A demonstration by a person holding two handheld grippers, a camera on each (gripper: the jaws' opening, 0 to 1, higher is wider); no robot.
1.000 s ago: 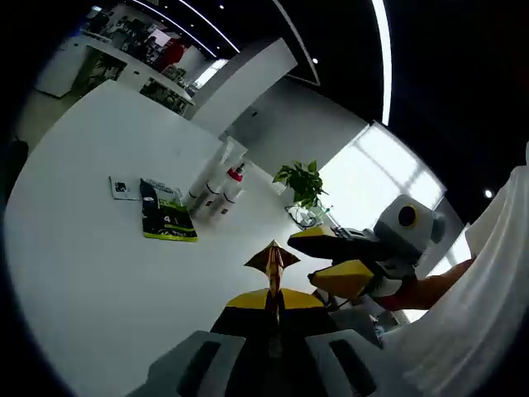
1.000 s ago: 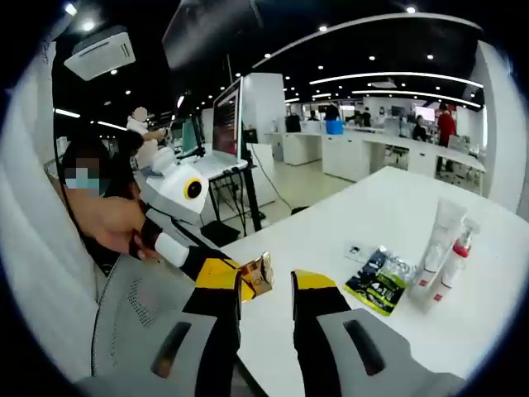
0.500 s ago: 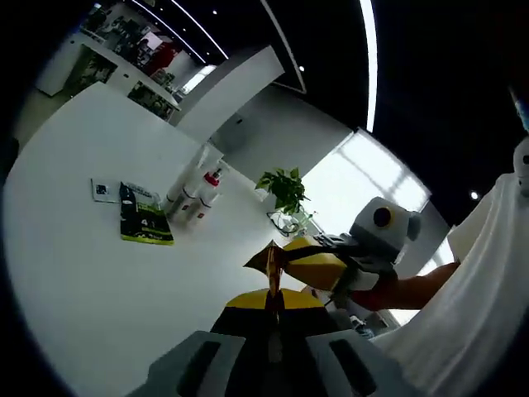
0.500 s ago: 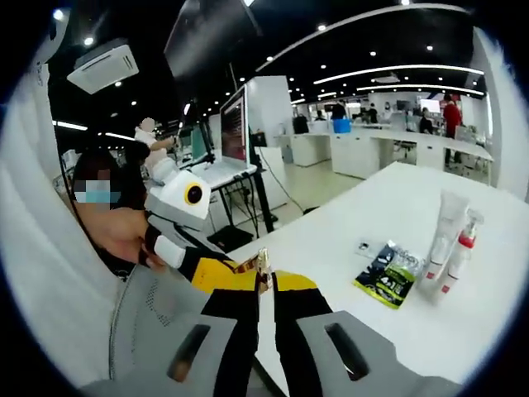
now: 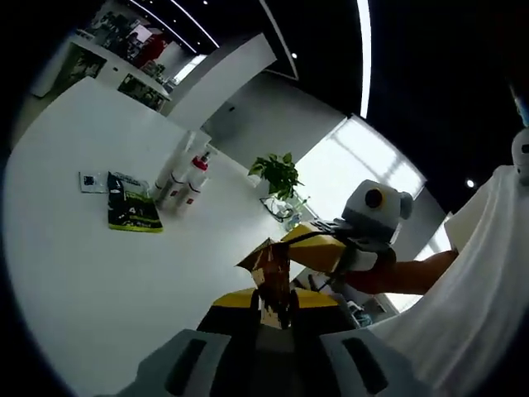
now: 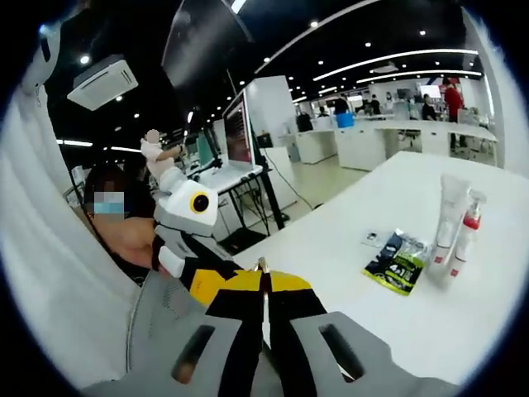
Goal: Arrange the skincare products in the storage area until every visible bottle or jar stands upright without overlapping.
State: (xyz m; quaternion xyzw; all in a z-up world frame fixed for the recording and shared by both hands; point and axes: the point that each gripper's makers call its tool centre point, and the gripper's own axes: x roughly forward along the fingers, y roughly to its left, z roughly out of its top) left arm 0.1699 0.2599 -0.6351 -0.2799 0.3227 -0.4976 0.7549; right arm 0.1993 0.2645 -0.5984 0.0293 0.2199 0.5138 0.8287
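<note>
A small gold-brown sachet (image 5: 266, 263) stands up from between my left gripper's (image 5: 271, 299) yellow jaws, which are shut on it. My right gripper (image 5: 312, 248) comes in from the right and meets the sachet's edge. In the right gripper view, my right gripper (image 6: 263, 283) is shut on the sachet (image 6: 262, 266), seen edge-on, with the left gripper (image 6: 213, 278) close at its left. Far across the white table (image 5: 74, 281) stand a white tube (image 5: 169, 169) and a red-capped spray bottle (image 5: 194, 175), upright and side by side. They are the tube (image 6: 446, 219) and spray bottle (image 6: 464, 236) at the right.
A green-black packet (image 5: 132, 213) lies flat beside a small white card (image 5: 89, 180), near the bottles. A potted plant (image 5: 277, 172) stands at the table's far side. A person sits behind the left gripper; a monitor (image 6: 240, 132) and office desks lie beyond.
My right gripper, open a second ago, has shut on the sachet held by the left gripper. The sachet now shows more of its broad face in the left gripper view.
</note>
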